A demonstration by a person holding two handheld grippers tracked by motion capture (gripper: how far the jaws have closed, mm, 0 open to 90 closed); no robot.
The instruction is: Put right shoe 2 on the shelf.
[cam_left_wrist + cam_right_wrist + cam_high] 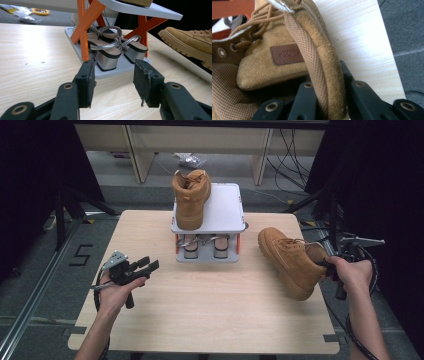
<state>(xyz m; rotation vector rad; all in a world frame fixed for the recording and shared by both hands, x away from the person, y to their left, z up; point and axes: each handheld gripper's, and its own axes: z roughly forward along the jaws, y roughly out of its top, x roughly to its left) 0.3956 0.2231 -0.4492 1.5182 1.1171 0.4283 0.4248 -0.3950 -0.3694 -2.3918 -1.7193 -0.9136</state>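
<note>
A tan suede boot (289, 260) hangs tilted over the table's right side, toe pointing toward the rack. My right gripper (327, 265) is shut on its padded collar (322, 75), one jaw inside the boot and one outside. A matching boot (190, 197) stands upright on the left of the top shelf of a small white rack (225, 210) with orange legs. A pair of silver heeled sandals (112, 50) sits on the rack's lower shelf. My left gripper (150, 265) is open with nothing between its jaws, held over the table's left side and pointing at the rack.
The light wooden table (200, 295) has its right edge close under the held boot. Cables (295, 150) and desk legs lie on the floor behind. A dark stand (65, 205) is at the far left. Small bags (27, 15) lie on the floor.
</note>
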